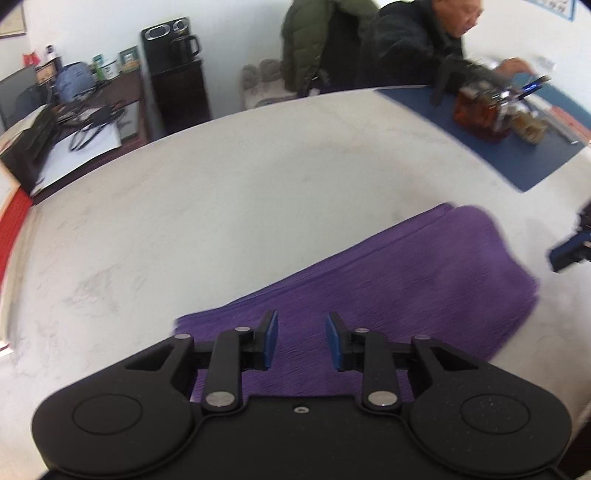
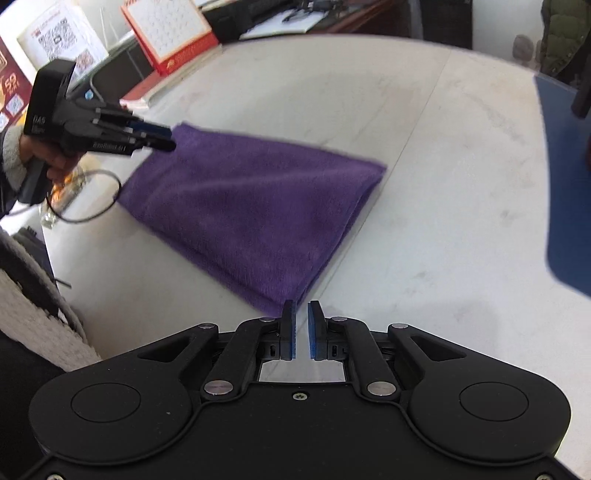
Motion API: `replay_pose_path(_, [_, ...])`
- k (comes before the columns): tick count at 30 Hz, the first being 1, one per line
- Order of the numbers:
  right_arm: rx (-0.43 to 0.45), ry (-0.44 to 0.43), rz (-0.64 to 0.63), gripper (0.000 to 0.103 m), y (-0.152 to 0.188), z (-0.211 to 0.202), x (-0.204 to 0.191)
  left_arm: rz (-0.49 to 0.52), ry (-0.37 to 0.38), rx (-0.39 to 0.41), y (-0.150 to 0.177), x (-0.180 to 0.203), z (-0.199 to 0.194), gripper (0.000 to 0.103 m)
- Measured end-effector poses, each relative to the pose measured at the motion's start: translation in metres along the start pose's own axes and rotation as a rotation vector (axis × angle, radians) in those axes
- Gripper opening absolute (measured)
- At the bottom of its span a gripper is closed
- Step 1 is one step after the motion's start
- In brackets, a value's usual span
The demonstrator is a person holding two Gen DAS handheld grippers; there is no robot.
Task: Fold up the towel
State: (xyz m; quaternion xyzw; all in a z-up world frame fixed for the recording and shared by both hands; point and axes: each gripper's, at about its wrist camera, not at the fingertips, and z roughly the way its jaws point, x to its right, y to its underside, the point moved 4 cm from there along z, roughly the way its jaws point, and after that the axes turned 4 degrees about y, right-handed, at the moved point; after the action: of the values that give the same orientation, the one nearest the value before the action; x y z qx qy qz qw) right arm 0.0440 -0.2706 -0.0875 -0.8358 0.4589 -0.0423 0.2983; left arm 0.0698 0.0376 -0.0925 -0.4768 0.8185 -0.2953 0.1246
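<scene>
Two close wrist views over one shared purple towel [image 1: 406, 280], opposite ends.

The towel [image 1: 388, 280] is purple all over, with no pattern on it. The table [image 1: 221, 206] is white with faint grey smudges. Far to the right lies a dark blue mat [image 1: 517, 162]. The left gripper [image 1: 301, 341] is black with blue pads [image 1: 272, 338], and the right gripper [image 2: 302, 329] is black with blue pads too. Far to the left stands a calendar [image 2: 170, 33], white with a red base. A green jacket [image 1: 306, 40] hangs at the back.
</scene>
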Motion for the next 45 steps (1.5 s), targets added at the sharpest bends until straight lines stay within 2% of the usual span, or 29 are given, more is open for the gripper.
replay_pose_path(4, [0.07,-0.018,-0.049,0.007,-0.029,-0.002,-0.012,0.095,0.113,-0.015,-0.003,0.04,0.016,0.026])
replay_pose_path(6, [0.063,-0.029,-0.104,0.007,-0.038,0.012,-0.024,0.148,0.117,-0.031,-0.001,0.053,0.027,0.026])
replay_pose_path(8, [0.04,-0.031,-0.143,0.007,-0.04,0.028,-0.033,0.158,0.109,-0.037,0.002,0.056,0.034,0.026])
replay_pose_path(13, [-0.064,0.002,-0.234,0.007,-0.024,0.061,-0.05,0.093,0.077,-0.032,0.002,0.034,0.043,0.028])
replay_pose_path(18, [-0.108,0.014,-0.263,0.008,-0.013,0.059,-0.055,0.053,0.045,-0.029,-0.001,0.014,0.042,0.026])
replay_pose_path(22, [-0.146,0.012,-0.278,0.008,-0.01,0.057,-0.057,0.104,-0.021,-0.049,0.002,0.004,0.05,0.029])
replay_pose_path(25, [-0.164,0.016,-0.302,0.008,-0.008,0.055,-0.059,0.07,-0.002,-0.003,0.007,-0.006,0.049,0.03])
replay_pose_path(29, [-0.185,0.014,-0.313,0.008,-0.01,0.056,-0.062,0.044,-0.019,0.003,0.009,-0.011,0.043,0.028])
replay_pose_path(31, [-0.192,0.013,-0.316,0.009,-0.011,0.054,-0.064,0.043,0.004,0.016,0.007,-0.007,0.034,0.027])
replay_pose_path(34, [-0.184,0.007,-0.293,0.013,-0.015,0.049,-0.06,0.077,0.107,0.057,0.002,0.014,0.018,0.028])
replay_pose_path(36, [-0.16,0.01,-0.264,0.016,-0.021,0.043,-0.054,0.12,0.155,0.051,0.003,0.031,0.017,0.028])
replay_pose_path(41, [-0.097,0.014,-0.197,0.016,-0.039,0.032,-0.042,0.237,0.178,-0.03,0.023,0.063,0.038,0.028])
replay_pose_path(43, [-0.084,0.021,-0.189,0.016,-0.043,0.029,-0.04,0.286,0.166,-0.026,0.028,0.069,0.04,0.028])
replay_pose_path(45, [-0.071,0.03,-0.18,0.016,-0.047,0.027,-0.039,0.294,0.164,-0.019,0.024,0.069,0.035,0.028])
